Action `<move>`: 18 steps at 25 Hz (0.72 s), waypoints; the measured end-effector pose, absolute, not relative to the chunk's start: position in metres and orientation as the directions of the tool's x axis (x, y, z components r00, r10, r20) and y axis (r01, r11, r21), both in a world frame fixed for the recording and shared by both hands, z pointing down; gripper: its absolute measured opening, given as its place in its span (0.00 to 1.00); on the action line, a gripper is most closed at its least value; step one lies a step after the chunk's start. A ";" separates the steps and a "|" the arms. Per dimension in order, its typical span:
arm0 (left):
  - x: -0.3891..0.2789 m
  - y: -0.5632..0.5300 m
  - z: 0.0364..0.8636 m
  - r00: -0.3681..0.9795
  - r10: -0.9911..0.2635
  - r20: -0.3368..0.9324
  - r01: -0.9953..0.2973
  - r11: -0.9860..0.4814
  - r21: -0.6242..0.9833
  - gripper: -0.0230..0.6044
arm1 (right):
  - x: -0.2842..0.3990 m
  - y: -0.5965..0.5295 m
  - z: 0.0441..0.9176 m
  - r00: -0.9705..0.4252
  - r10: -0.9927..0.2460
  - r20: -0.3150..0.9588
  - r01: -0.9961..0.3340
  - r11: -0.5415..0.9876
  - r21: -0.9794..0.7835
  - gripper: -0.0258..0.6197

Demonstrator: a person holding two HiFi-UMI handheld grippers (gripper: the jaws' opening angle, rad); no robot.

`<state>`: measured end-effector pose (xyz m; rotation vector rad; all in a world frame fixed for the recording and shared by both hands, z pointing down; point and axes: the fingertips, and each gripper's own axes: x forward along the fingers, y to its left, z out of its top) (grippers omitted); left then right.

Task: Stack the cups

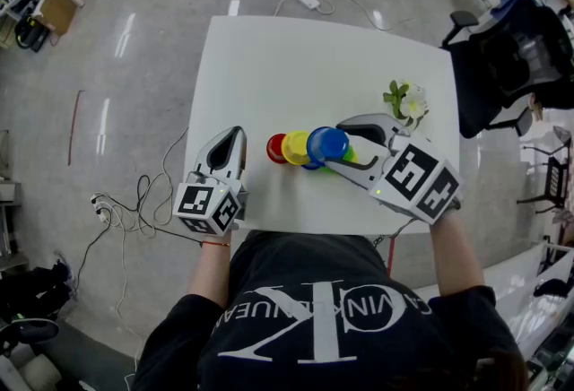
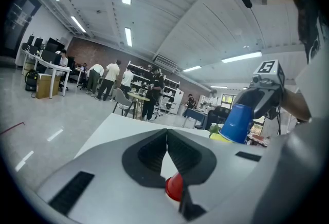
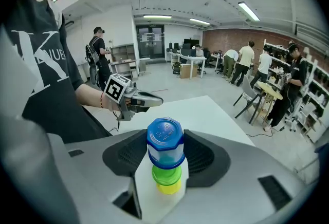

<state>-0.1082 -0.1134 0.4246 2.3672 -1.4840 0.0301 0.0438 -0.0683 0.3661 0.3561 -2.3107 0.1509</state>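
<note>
The right tongs stand partly open, their pads closed on the sides of an upturned blue cup, base toward the gripper's camera. The cup is held clear of the white surface. Just beneath it sits a green cup, and a yellow cup is just past that. Whether the blue rim already touches the green cup cannot be told from any view.

The left tongs rest low at the near left of the surface, jaws pressed together with nothing between them. A red cup stands on the surface just ahead of their tips, at the left end of the tight row of cups. A small potted plant stands behind the right gripper, toward the far right corner.

The blue cup seems about to be lowered over the green one. In the left gripper view it hangs at a slight tilt. If it comes down off-centre, its rim would likely catch the green cup's shoulder and tip or push it into the yellow cup alongside. The row is so close that a wide jaw could also clip a neighbour on release. The cup's tapered plastic wall gives the pads little purchase, so it may slip if they loosen early.
</note>
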 end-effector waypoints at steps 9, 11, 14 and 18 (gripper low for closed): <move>-0.110 -0.111 0.425 0.453 -0.868 0.202 -0.876 -0.391 0.282 0.04 | 0.042 -0.068 0.363 -0.673 -0.212 0.708 -0.302 0.953 -0.001 0.45; -0.108 -0.110 0.424 0.454 -0.868 0.202 -0.876 -0.392 0.282 0.04 | 0.042 -0.067 0.360 -0.682 -0.212 0.700 -0.304 0.953 -0.007 0.46; -0.108 -0.109 0.424 0.456 -0.866 0.204 -0.875 -0.395 0.282 0.04 | 0.043 -0.067 0.356 -0.699 -0.217 0.682 -0.313 0.950 -0.018 0.47; -0.109 -0.108 0.426 0.458 -0.865 0.206 -0.874 -0.396 0.280 0.04 | 0.046 -0.071 0.351 -0.720 -0.244 0.650 -0.342 0.939 -0.026 0.47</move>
